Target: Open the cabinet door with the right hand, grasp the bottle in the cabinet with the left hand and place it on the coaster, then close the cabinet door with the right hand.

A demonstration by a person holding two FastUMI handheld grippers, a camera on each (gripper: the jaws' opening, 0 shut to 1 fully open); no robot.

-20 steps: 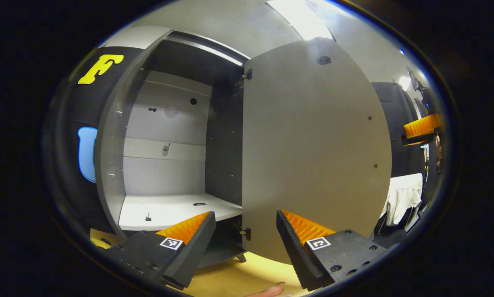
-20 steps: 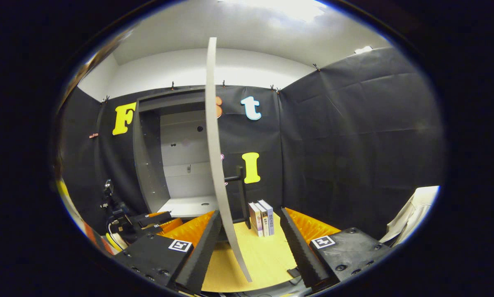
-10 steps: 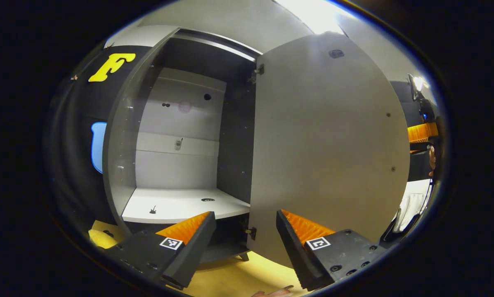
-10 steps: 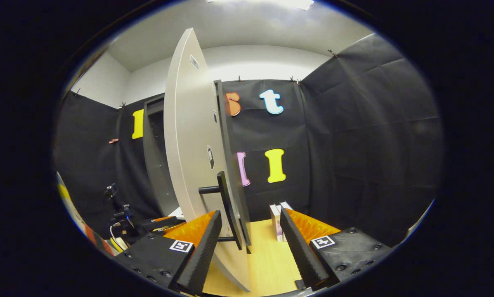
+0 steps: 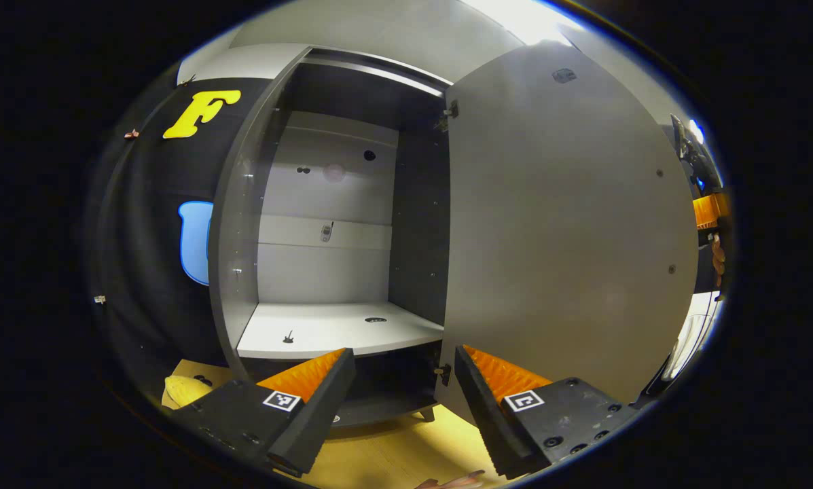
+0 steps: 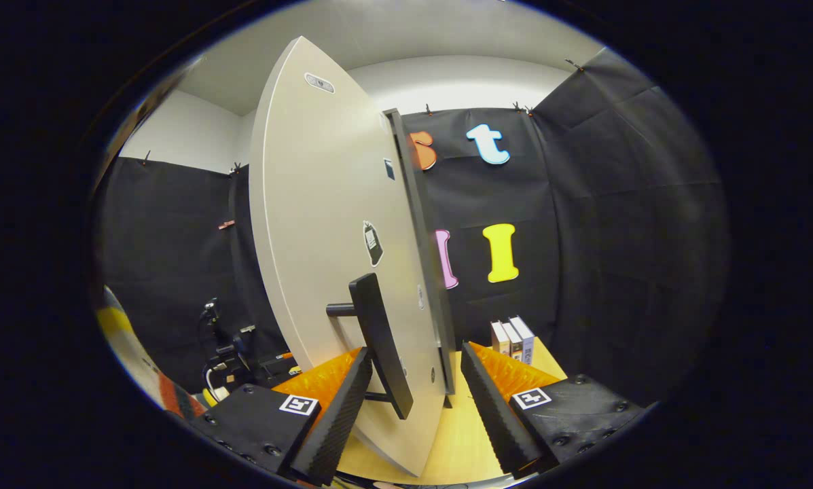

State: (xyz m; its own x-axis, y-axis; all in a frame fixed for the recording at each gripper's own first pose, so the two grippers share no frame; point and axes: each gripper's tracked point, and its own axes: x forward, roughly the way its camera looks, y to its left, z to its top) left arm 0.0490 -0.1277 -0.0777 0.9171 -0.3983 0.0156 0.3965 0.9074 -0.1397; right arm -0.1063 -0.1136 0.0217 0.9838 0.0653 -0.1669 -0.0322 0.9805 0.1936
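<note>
The grey cabinet [image 5: 243, 224] stands open. Its white shelf [image 5: 331, 329] carries two small dark marks. The door [image 5: 569, 231] hangs at the right and turns its inner face to the left gripper view. My left gripper [image 5: 404, 353] is open in front of the cabinet's bottom edge, holding nothing. The right gripper view faces the door's outer face [image 6: 318, 224] with its black bar handle [image 6: 379, 339]. My right gripper [image 6: 413, 350] is open; the handle stands between its fingers, close to the left one, and I see no pressing.
Three books [image 6: 513, 337] stand on the wooden tabletop [image 6: 464, 435] behind the door. Black gear with cables [image 6: 223, 343] sits at the lower left. A pale yellow object [image 5: 183, 390] lies on the table left of the cabinet. A fingertip [image 5: 450, 483] shows at the bottom edge.
In the right gripper view the door went from edge-on to showing its outer face, and the handle came between my right fingers. The left gripper view shifted, putting the cabinet further right.
</note>
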